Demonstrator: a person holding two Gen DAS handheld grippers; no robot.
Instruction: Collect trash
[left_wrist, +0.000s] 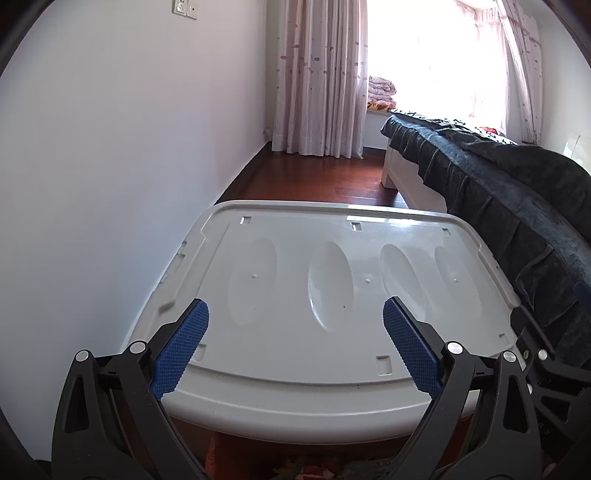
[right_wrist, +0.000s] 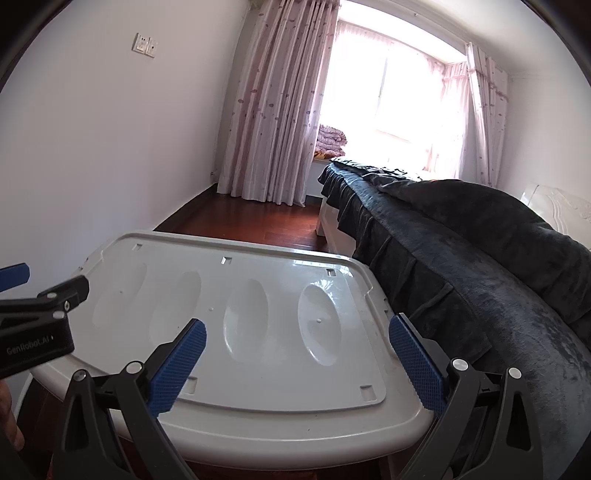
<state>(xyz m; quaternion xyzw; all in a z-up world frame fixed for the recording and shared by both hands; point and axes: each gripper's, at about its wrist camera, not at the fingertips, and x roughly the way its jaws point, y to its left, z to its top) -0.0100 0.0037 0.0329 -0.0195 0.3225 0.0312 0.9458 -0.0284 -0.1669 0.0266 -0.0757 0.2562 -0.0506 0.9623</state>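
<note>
Both the left gripper and right gripper hover with jaws spread wide and empty over a bare white plastic lid, no trash visible, wedged between the wall and a dark-covered bed.

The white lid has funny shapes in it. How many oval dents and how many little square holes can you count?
On the white lid, seen by the left wrist camera:
Oval dents: 4
Square holes: 5
Total: 9
</note>
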